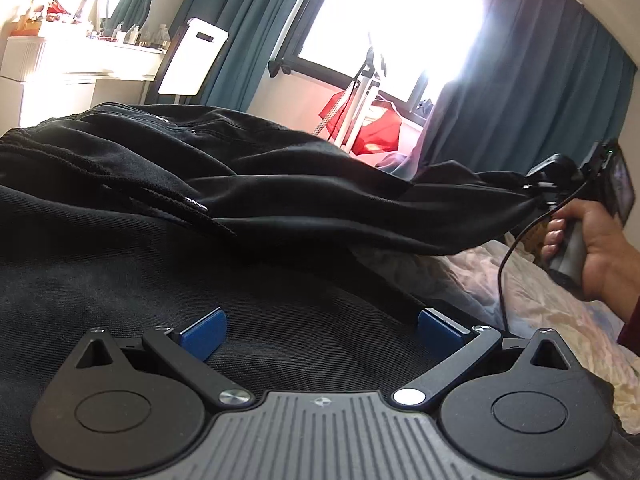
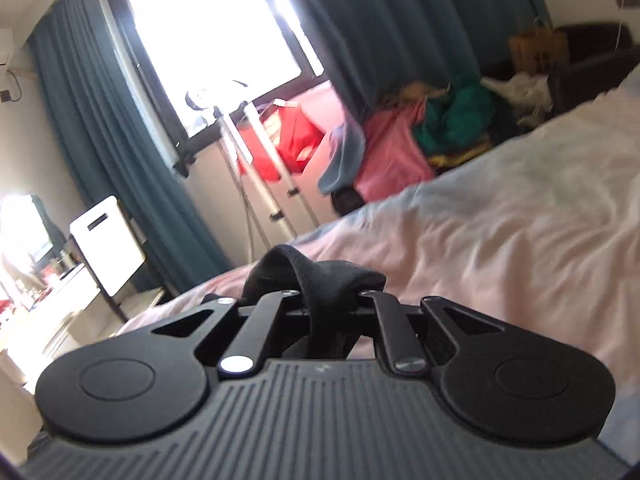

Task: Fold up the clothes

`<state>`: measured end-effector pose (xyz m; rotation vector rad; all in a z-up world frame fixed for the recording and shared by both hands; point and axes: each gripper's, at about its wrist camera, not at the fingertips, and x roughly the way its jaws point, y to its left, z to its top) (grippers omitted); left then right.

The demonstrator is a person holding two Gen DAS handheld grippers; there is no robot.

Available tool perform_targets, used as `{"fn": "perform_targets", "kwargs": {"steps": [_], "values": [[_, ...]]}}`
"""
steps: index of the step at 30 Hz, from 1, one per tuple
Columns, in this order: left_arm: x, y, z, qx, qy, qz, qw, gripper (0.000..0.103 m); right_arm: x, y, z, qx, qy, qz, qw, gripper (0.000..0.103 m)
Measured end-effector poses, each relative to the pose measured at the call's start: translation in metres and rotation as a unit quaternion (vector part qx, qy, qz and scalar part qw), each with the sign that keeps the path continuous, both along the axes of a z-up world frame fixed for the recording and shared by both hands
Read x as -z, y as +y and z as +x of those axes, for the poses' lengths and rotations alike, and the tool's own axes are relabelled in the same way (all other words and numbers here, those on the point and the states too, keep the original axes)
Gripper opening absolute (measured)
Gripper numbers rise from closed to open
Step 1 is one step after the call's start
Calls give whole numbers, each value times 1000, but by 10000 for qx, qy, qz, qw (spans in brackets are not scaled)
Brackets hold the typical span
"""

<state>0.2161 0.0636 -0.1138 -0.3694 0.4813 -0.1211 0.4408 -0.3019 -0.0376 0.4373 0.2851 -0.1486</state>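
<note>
Bedroom, daylight; bright window (image 1: 384, 28) at 12 o'clock, teal curtains (image 1: 532, 80) either side.

Left wrist view:
- Bed cover (image 1: 540, 300), pale floral, at 4 o'clock.
- Black garment (image 1: 200, 184), spread over the bed from 9 o'clock to centre; upper layer lifted and drawn taut toward 3 o'clock.
- Left gripper (image 1: 320, 328), at 6 o'clock, jaws wide apart, blue pads (image 1: 204, 332) resting on the dark cloth, nothing clamped.
- Right gripper (image 1: 536, 196), at 3 o'clock, pinching the garment's far edge; person's hand (image 1: 592, 252) on its grip, cable hanging below.
- White dresser (image 1: 76, 68) with bottles at 10 o'clock; red cloth (image 1: 376, 128) on a white stand near 1 o'clock.

Right wrist view:
- Bed cover (image 2: 500, 216), filling 3 o'clock.
- Right gripper (image 2: 328, 300), jaws drawn together, clamped on a bunched fold of the black garment (image 2: 320, 276) at centre.
- Clothes pile (image 2: 436, 128), pink and green, at 1 o'clock.
- White stand (image 2: 260, 160) with red cloth (image 2: 292, 136) near 12 o'clock, below the window (image 2: 208, 36).
- White panel (image 2: 108, 240) at 9 o'clock.
</note>
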Motion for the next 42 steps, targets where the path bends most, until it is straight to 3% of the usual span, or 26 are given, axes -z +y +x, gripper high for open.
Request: {"fn": "perform_targets", "kwargs": {"steps": [3,6,8,10,14,16,18,20,24,26,28,31,33,34,36,38,39,40,42], "values": [[-5,3,-5,26,-21,-134,9999,103,-36,-6,-32,479,-435,-842,9943,11],[-10,5,-12,51,-95,-158,9998,103,-30,0,-65,785,-429,-1422,9858,14],[-12,6,-16,49,-124,-161,9998,103,-7,-6,-76,584,-59,-1028,9930,15],[-13,8,-19,52,-138,-175,9997,103,27,-16,-84,187,261,-275,9991,19],[-13,9,-26,63,-188,-116,9997,103,89,-37,-98,-529,795,1166,9886,26],[-10,4,-25,50,-147,-19,9999,103,93,-48,-104,-562,661,1612,9831,46],[-6,0,-23,41,-79,83,9999,103,97,-60,-110,-594,526,2055,9754,75],[-2,-3,-21,28,-31,213,9998,103,100,-71,-116,-624,390,2494,9656,81],[7,-12,-18,18,39,440,9990,103,95,-105,-114,515,565,2535,9643,82],[11,-15,-14,52,39,520,9986,103,100,-126,-105,1059,814,2644,9551,81],[14,-16,-11,88,32,553,9984,103,121,-149,-100,1334,882,3223,9330,81],[17,-15,-8,119,56,498,9987,103,150,-177,-98,1580,436,3988,9023,80],[18,-13,-7,132,85,424,9990,103,156,-194,-85,1616,401,4107,8964,75],[18,-12,-6,139,100,387,9991,103,158,-203,-76,1608,441,4105,8965,66],[19,-11,-5,122,130,327,9993,103,150,-218,-52,1391,743,3957,9047,18],[19,-13,-5,98,116,396,9991,103,129,-225,-34,1086,939,3406,9292,12],[18,-15,-6,92,108,461,9988,103,110,-227,-27,987,919,2919,9469,11],[18,-17,-6,86,96,535,9985,103,93,-230,-22,924,831,2527,9595,10],[17,-22,-6,86,75,652,9978,103,59,-241,-30,965,225,2114,9724,10]]}}
